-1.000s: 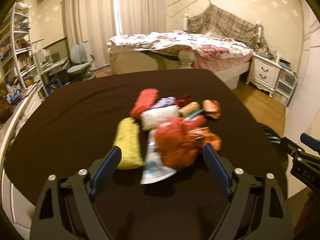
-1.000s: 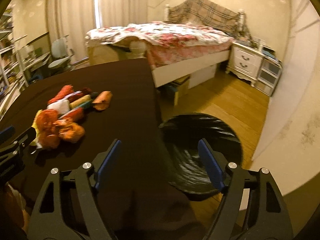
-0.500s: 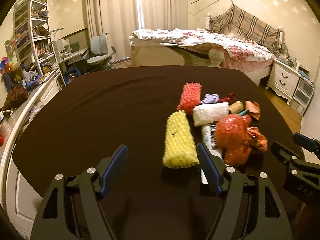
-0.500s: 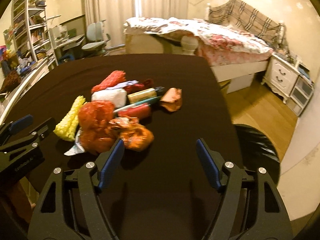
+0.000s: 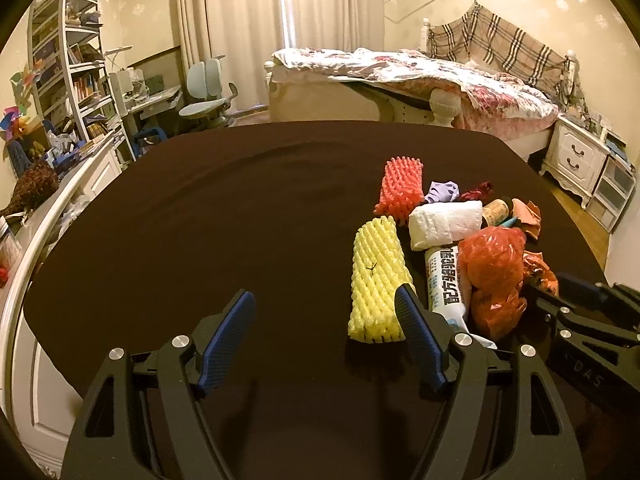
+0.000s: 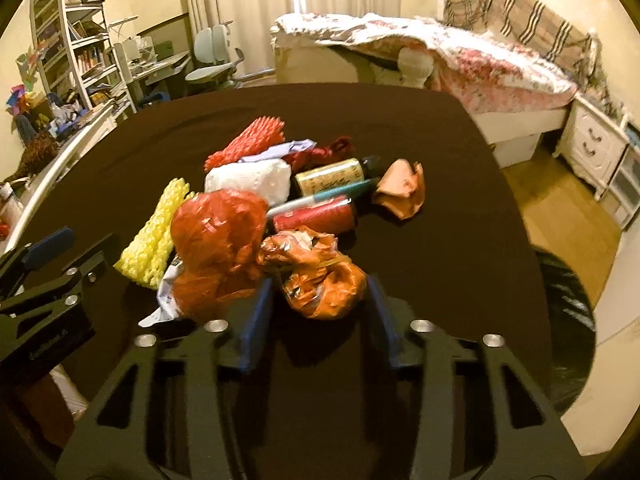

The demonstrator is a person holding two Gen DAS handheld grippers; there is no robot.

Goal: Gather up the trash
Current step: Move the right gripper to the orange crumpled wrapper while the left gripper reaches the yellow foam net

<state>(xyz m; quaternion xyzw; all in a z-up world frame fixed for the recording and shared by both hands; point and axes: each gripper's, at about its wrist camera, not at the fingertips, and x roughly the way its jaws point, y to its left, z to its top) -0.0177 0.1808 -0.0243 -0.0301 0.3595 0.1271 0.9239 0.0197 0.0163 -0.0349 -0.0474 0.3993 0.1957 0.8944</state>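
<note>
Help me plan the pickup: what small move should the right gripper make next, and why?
Probably finish closing and lift. The right gripper has just been closing its fingers around the crumpled orange wrapper, which sits between them at the near edge of the pile. The black bin bag waits open to the right, off the table.

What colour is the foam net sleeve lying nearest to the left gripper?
Yellow: the foam net sleeve shows best in the left wrist view.
</note>
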